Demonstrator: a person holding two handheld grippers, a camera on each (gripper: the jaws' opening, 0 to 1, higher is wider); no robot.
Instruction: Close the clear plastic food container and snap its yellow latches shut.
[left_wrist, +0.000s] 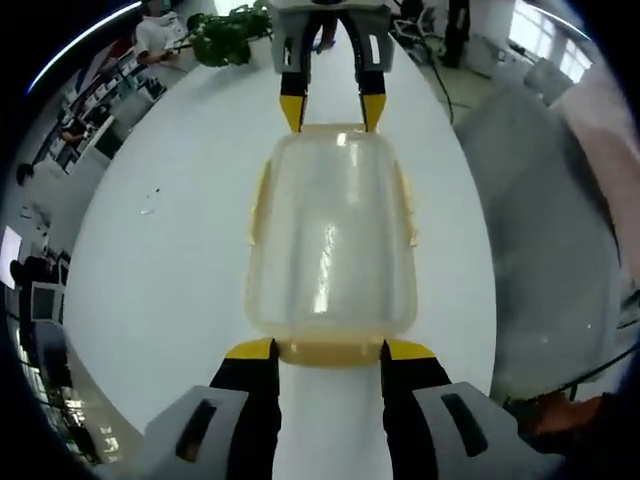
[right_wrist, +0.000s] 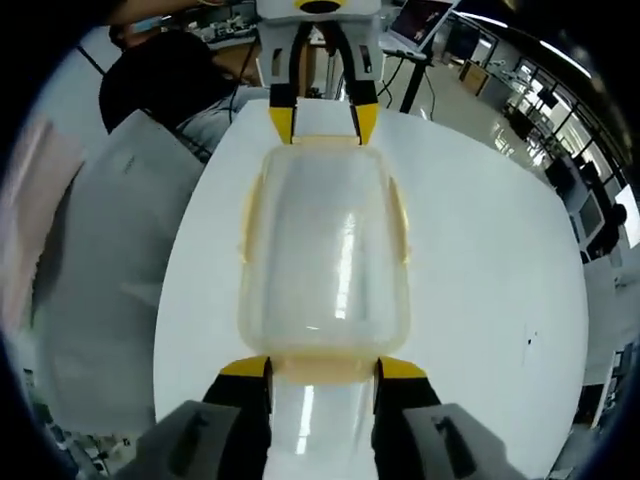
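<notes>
While container (left_wrist: 330, 240) sits btwn both tools, left tool (left_wrist: 328, 350) & right tool (right_wrist: 320, 368) open, gripping nothing

In the right gripper view a clear plastic container (right_wrist: 325, 275) with its lid on lies on the white tabletop (right_wrist: 480, 270). The right gripper (right_wrist: 322, 368) has its yellow-tipped jaws spread at the near end latch — one at each corner. The left gripper (right_wrist: 323, 122) meets the far end likewise.

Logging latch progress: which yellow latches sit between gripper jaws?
The two end latches, one at each gripper; the long-side latches sit untouched.
</notes>
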